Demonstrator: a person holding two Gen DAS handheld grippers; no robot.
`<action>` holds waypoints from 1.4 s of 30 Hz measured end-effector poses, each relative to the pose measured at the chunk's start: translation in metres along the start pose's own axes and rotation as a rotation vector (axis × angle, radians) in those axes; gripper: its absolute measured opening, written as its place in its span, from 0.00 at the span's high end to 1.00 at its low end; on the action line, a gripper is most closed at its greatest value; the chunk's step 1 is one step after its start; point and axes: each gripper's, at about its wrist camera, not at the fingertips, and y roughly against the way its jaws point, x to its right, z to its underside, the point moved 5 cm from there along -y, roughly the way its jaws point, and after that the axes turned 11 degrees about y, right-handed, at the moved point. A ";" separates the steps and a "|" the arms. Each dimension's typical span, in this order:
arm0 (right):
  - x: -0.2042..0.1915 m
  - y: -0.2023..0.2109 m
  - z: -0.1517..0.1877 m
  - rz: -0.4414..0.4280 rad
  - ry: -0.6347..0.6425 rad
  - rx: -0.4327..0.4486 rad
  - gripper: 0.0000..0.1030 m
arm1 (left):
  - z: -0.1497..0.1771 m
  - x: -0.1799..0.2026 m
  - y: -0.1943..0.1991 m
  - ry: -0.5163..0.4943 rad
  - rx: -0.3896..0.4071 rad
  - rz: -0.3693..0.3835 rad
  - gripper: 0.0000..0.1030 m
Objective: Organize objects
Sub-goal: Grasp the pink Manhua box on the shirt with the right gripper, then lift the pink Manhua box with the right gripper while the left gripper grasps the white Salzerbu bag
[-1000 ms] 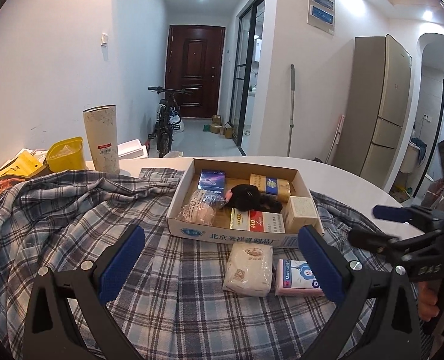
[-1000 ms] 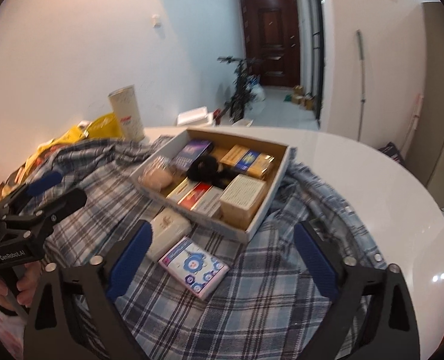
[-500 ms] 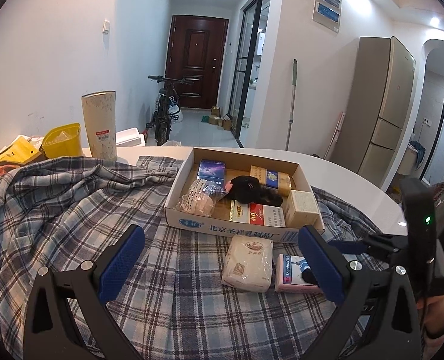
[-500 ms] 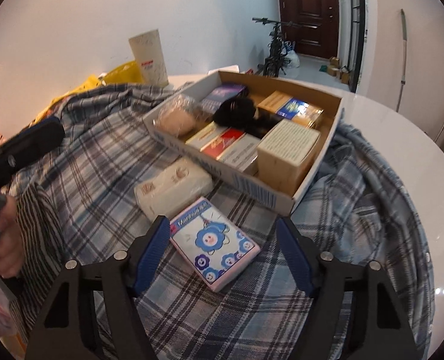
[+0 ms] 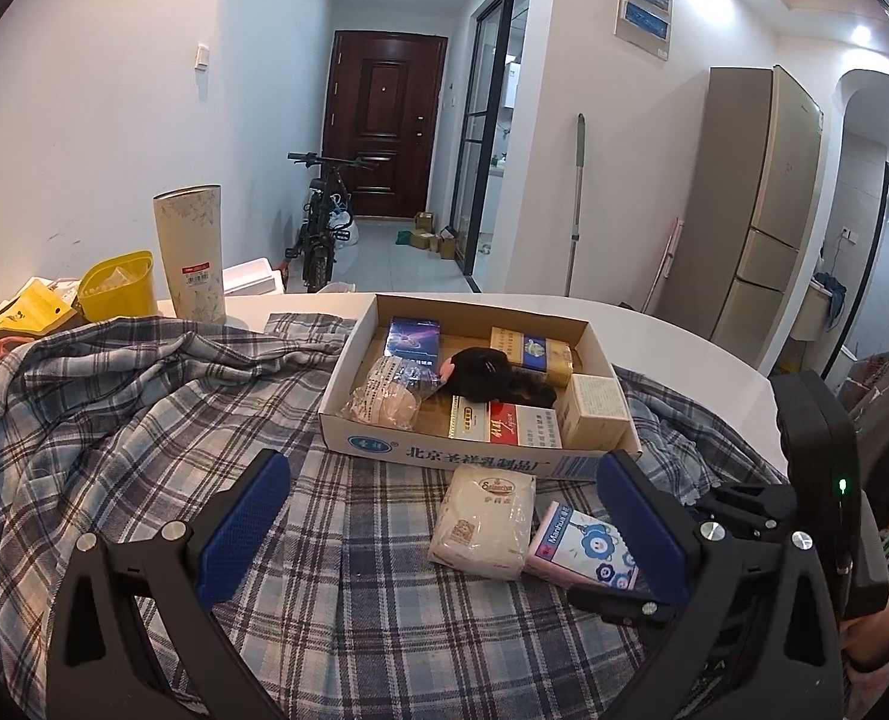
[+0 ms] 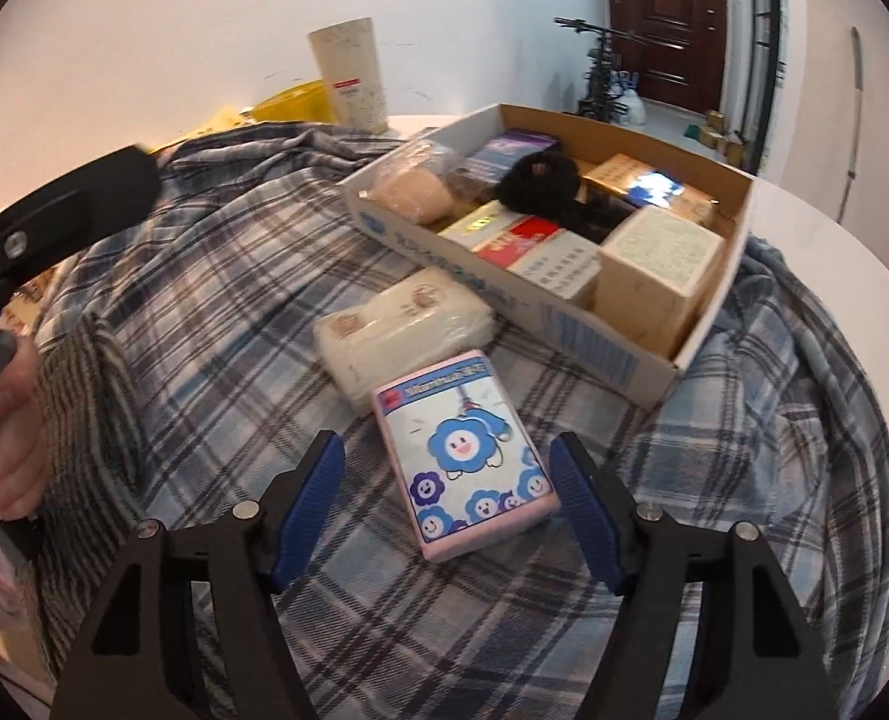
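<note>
Your left wrist cam sits back, looking over the table toward the hallway door [image 5: 383,123]; right cam's closer, angled down; both share the cardboard box [image 5: 474,455] [image 6: 540,306]

Right gripper [image 6: 447,516] lowered, fingers narrowed around pink pack [image 6: 462,450].

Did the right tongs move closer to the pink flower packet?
Yes. The right tongs came down and forward: the pink packet, lying by the cardboard box, now sits between the fingers, which are not yet touching it.
</note>
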 end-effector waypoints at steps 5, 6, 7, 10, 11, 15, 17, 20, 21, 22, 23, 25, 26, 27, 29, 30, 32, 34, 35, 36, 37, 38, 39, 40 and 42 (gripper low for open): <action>-0.003 -0.006 0.001 -0.007 0.013 -0.019 0.47 | -0.001 -0.001 0.000 0.007 -0.003 0.001 0.00; -0.003 -0.007 0.001 -0.011 0.011 -0.025 0.49 | -0.001 -0.001 0.000 0.007 -0.003 0.002 0.00; -0.003 -0.009 0.002 -0.012 0.010 -0.031 0.50 | -0.001 -0.001 0.000 0.007 -0.002 0.003 0.00; -0.004 -0.013 0.003 -0.005 0.020 -0.043 0.51 | 0.000 -0.001 0.001 0.003 0.001 0.003 0.00; -0.005 -0.013 0.003 0.001 0.025 -0.043 0.52 | 0.000 0.000 0.001 0.003 0.001 0.004 0.00; -0.007 -0.003 0.000 0.028 0.037 -0.001 0.54 | 0.000 0.001 0.003 -0.001 0.008 0.001 0.00; -0.006 0.005 -0.003 0.046 0.040 0.035 0.54 | -0.001 0.000 0.002 0.000 0.009 -0.001 0.00; -0.004 0.014 -0.005 0.056 0.040 0.070 0.54 | -0.001 -0.001 0.003 0.003 0.008 -0.008 0.00; -0.002 0.017 -0.006 0.066 0.031 0.082 0.54 | -0.002 -0.001 0.003 -0.001 0.006 -0.010 0.00; 0.002 0.021 -0.006 0.077 0.019 0.097 0.54 | -0.003 -0.001 0.002 -0.003 0.000 -0.013 0.00; 0.005 0.025 -0.007 0.083 0.006 0.110 0.54 | -0.004 -0.001 0.001 -0.005 -0.009 -0.014 0.00; 0.015 0.032 -0.009 0.104 -0.030 0.143 0.54 | -0.007 0.001 -0.003 -0.025 -0.032 -0.013 0.00; 0.019 0.035 -0.010 0.116 -0.044 0.157 0.54 | -0.007 0.003 -0.005 -0.041 -0.040 -0.013 0.01; 0.024 0.038 -0.011 0.121 -0.058 0.171 0.54 | -0.008 0.006 -0.007 -0.064 -0.045 -0.018 0.01; 0.030 0.042 -0.012 0.116 -0.083 0.182 0.53 | -0.008 0.012 -0.012 -0.125 -0.057 -0.023 0.01; 0.033 0.045 -0.012 0.125 -0.101 0.192 0.53 | -0.007 0.014 -0.015 -0.157 -0.068 -0.022 0.01; 0.037 0.051 -0.012 0.136 -0.115 0.212 0.53 | -0.004 0.018 -0.024 -0.201 -0.100 -0.011 0.01; 0.039 0.054 -0.012 0.145 -0.120 0.224 0.53 | -0.001 0.019 -0.030 -0.209 -0.108 -0.004 0.01; 0.040 0.058 -0.013 0.171 -0.121 0.240 0.53 | 0.001 0.019 -0.031 -0.207 -0.105 0.007 0.01; 0.040 0.061 -0.013 0.182 -0.119 0.248 0.53 | 0.002 0.020 -0.034 -0.211 -0.108 0.021 0.01; 0.041 0.063 -0.013 0.190 -0.119 0.254 0.53 | 0.004 0.021 -0.038 -0.217 -0.115 0.027 0.02; 0.041 0.064 -0.014 0.195 -0.117 0.256 0.53 | 0.005 0.022 -0.041 -0.225 -0.123 0.035 0.06; 0.041 0.065 -0.014 0.199 -0.112 0.255 0.53 | 0.007 0.023 -0.044 -0.232 -0.133 0.045 0.08; 0.041 0.065 -0.014 0.201 -0.110 0.256 0.53 | 0.009 0.025 -0.048 -0.241 -0.149 0.056 0.08; 0.041 0.067 -0.014 0.196 -0.112 0.262 0.53 | 0.014 0.027 -0.058 -0.255 -0.185 0.067 0.08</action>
